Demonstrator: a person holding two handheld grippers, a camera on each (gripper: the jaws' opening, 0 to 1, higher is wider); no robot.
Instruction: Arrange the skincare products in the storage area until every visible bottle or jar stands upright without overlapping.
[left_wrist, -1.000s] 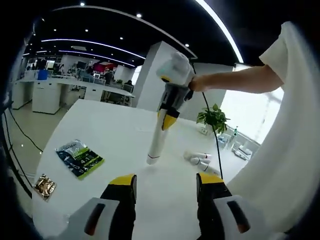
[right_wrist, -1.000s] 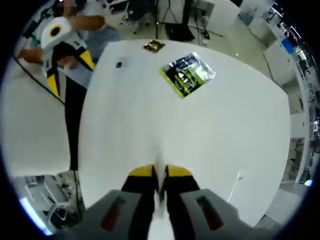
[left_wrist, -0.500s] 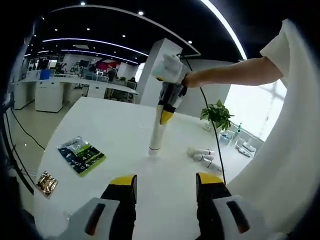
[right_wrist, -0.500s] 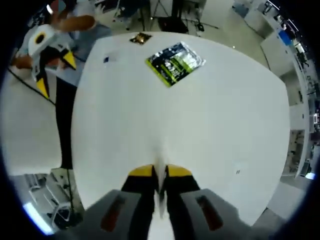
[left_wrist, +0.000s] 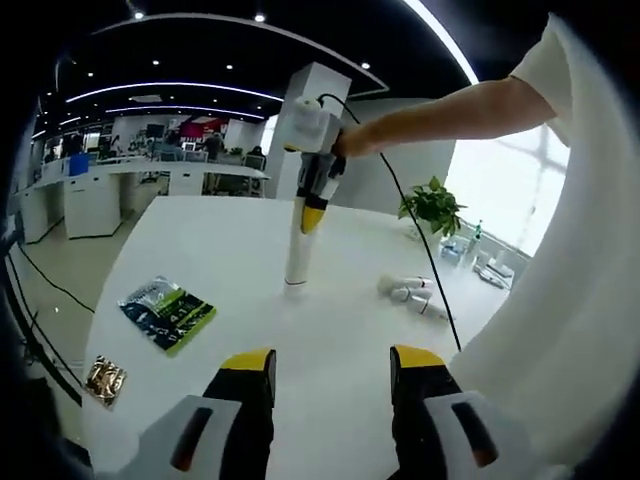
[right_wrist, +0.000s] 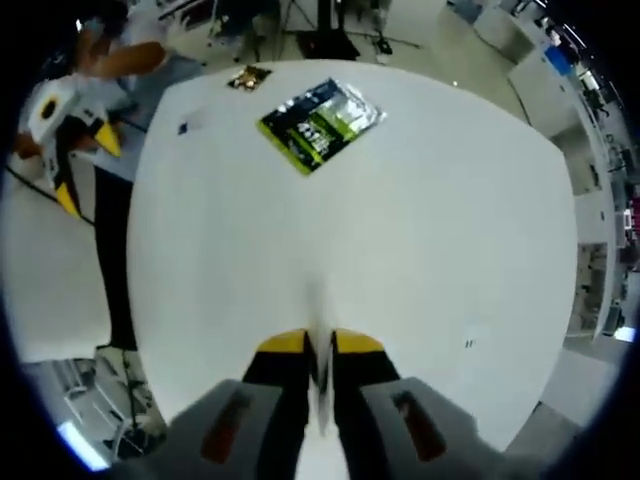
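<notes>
Since half a second ago the right tool (left_wrist: 311, 216) has carried the white tube (left_wrist: 296, 252) further out over the desk (left_wrist: 330, 330), away from the left tool (left_wrist: 329, 365), and the tube now stands near upright with its lower end at or just above the desktop. From the left gripper view, a small gold packet (left_wrist: 104, 378) lies near the desk's left edge, then a green and black sachet (left_wrist: 167, 313), then the tube hanging from the right tool, whose yellow-tipped jaws are closed on its upper end. Right of it, two or three small white bottles (left_wrist: 412, 295) lie on their sides, close together. The left tool's jaws are spread wide with nothing between them, well short of the tube. In the right gripper view the left tool (right_wrist: 62, 170) sits at the far left beyond the desk's edge, the sachet (right_wrist: 320, 122) lies far ahead, and the tube (right_wrist: 319, 345) runs up between the closed jaws.
</notes>
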